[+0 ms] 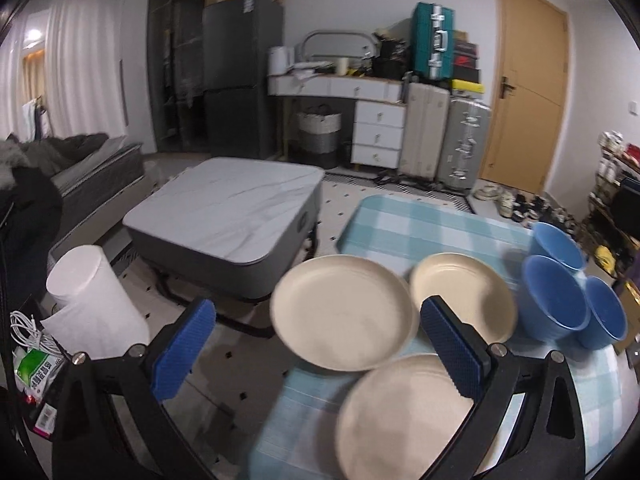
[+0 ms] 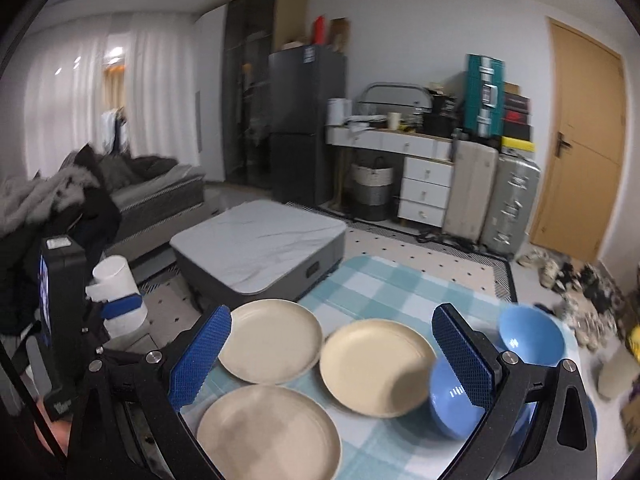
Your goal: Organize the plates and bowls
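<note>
So far nothing looks sorted: three cream plates lie singly on the checked cloth of the tabletop instead of in a stack. In the right wrist view the far-left plate sits at the cloth's left edge, the middle plate lies just beside it to the right, and the near plate is closest to the camera; whether their rims touch or overlap I cannot tell. To the right of the plates stand the blue bowls, also apart from one another: a far bowl and a nearer bowl partly hidden behind the gripper finger. The left wrist view shows three bowls crowded close at the cloth's right side, upright and side by side, not nested. The right gripper hangs above the plates with its jaws spread wide and nothing between them; the left gripper is likewise wide open and empty, over the tabletop's left edge near the far-left plate. By my judgement the task is at its very start: the plates remain to be gathered into one pile and the bowls nested into each other. Beyond the tabletop stand a low marble-topped table and a white cylindrical bin.
</note>
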`<state>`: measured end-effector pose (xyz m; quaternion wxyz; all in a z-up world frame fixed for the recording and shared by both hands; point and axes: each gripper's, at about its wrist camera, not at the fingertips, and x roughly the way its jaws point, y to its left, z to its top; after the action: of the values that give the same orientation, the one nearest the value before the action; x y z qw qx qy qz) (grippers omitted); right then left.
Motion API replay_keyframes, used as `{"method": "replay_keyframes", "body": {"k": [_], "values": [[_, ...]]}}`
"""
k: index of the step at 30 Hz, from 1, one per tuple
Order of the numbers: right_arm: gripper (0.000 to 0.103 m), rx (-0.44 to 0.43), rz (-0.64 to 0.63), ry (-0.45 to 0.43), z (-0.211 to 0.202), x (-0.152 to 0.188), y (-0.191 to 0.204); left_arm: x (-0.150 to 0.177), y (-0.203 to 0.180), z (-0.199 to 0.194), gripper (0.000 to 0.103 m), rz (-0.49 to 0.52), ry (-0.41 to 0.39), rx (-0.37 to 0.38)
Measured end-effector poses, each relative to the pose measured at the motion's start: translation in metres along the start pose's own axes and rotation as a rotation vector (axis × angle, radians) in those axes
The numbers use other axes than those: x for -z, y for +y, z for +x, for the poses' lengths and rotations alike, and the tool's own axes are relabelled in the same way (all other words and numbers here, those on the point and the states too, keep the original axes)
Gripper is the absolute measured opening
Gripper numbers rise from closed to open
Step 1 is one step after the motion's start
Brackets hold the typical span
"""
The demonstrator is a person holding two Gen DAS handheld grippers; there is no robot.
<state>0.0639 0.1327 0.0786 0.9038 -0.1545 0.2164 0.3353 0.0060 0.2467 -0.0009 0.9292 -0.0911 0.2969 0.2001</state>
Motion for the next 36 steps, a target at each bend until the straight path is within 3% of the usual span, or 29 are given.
{"method": "replay_keyframes", "body": {"k": [5, 10, 19, 22, 25, 31, 36], "values": [[0.103, -0.066, -0.056, 0.099, 0.068, -0.014, 0.015, -0.001, 0.028, 0.041, 0.103, -0.046, 0.075, -0.025], [0.101, -0.148, -0.017, 0.193, 0.14, -0.026, 0.01, 0.008, 0.045, 0.082, 0.103, -0.081, 0.166, -0.034], [0.094, -0.179, -0.06, 0.296, 0.244, -0.042, 0.005, 0.02, 0.06, 0.139, 0.103, -0.113, 0.283, 0.002], [0.09, -0.175, -0.116, 0.356, 0.277, -0.035, 0.009, 0.023, 0.06, 0.15, 0.103, -0.112, 0.308, 0.016], [0.077, -0.194, -0.147, 0.451, 0.311, -0.018, 0.011, 0.026, 0.062, 0.158, 0.103, -0.114, 0.337, 0.02], [0.077, -0.174, -0.228, 0.554, 0.354, 0.02, 0.014, 0.033, 0.067, 0.172, 0.103, -0.131, 0.37, 0.037], [0.072, -0.149, -0.3, 0.593, 0.364, 0.04, 0.022, 0.035, 0.066, 0.18, 0.102, -0.128, 0.383, 0.051]]}}
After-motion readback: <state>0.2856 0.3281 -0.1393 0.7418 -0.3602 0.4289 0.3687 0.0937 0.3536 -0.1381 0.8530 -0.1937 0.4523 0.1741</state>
